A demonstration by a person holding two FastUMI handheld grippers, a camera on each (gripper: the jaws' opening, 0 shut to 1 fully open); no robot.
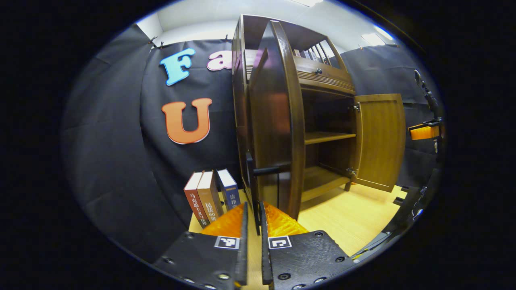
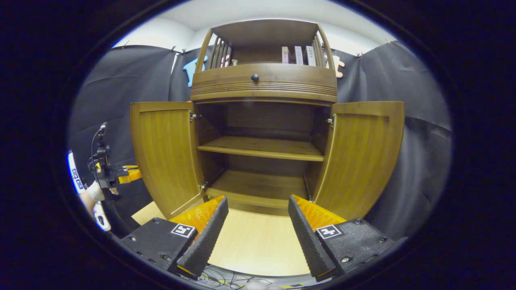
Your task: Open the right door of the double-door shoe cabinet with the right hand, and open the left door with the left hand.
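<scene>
The dark wooden shoe cabinet [image 2: 264,86] stands with both doors swung wide. In the left gripper view the left door [image 1: 278,121] is seen nearly edge-on, and its black bar handle [image 1: 264,170] runs down between the fingers of my left gripper [image 1: 253,205], which is shut on it. In the right gripper view the left door [image 2: 165,153] and right door [image 2: 363,157] flank two bare shelves [image 2: 262,147]. My right gripper [image 2: 258,199] hangs open in front of the cabinet, touching nothing. A hand holds the left gripper [image 2: 121,174] behind the left door.
Three books [image 1: 209,197] stand against the cloth wall left of the cabinet. A drawer with a round knob [image 2: 254,77] sits above the doors, with books [image 2: 298,55] on top. The cabinet rests on a light wooden surface [image 2: 258,241].
</scene>
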